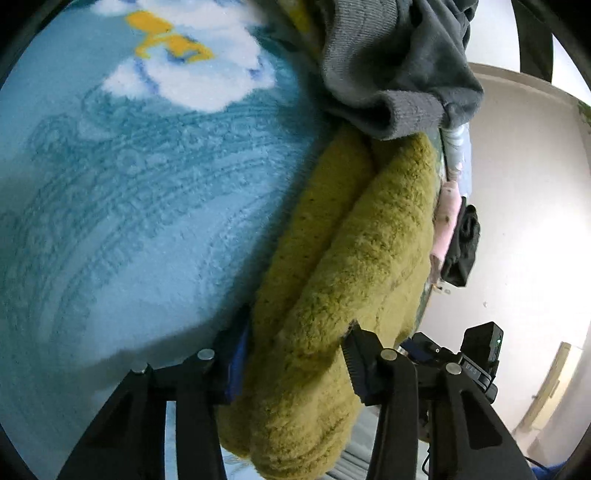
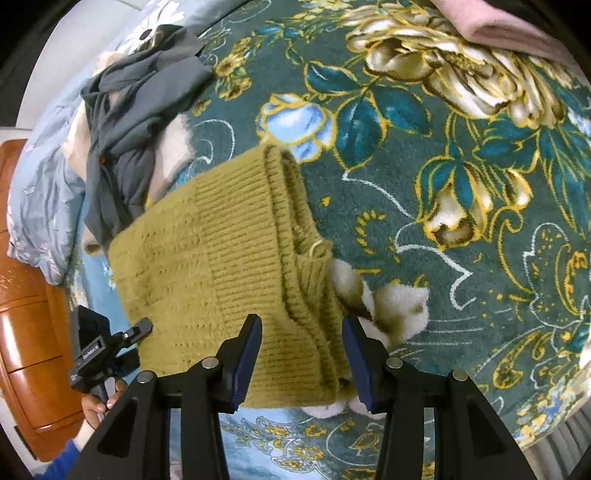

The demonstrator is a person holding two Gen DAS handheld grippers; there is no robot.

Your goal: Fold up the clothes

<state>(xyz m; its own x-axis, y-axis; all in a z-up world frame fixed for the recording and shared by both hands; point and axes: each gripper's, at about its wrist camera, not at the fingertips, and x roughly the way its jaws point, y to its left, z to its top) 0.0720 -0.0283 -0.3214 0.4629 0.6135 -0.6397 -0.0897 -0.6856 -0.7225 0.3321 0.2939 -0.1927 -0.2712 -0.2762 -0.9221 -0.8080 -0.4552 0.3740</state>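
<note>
Presently the left gripper (image 1: pixel 295 354) has its jaws apart, straddling a thick roll of the olive-yellow sweater (image 1: pixel 332 266); the fabric bulges between the fingers and touches the inner faces, but whether it is firmly clamped cannot be told. The right gripper (image 2: pixel 301 354) also stands with jaws apart, positioned over the ribbed hem of the sweater (image 2: pixel 221 266), and the cloth lies loose between the fingers and is not pinched.

The sweater lies on the bed, on a fleece blanket (image 2: pixel 443 184) printed with large flowers on a dark teal ground. In the left wrist view the blanket (image 1: pixel 129 203) appears light blue, with a white and yellow motif near the top. In the right wrist view, the sweater appears folded with its ribbed band uppermost.

A grey garment (image 2: pixel 129 118) lies crumpled just beyond the sweater, overlapping its far edge; it also shows in the left wrist view (image 1: pixel 399 66). A pink cloth (image 2: pixel 491 22) sits at the top right edge of the blanket. A wooden bed frame (image 2: pixel 29 332) borders the left side.
</note>
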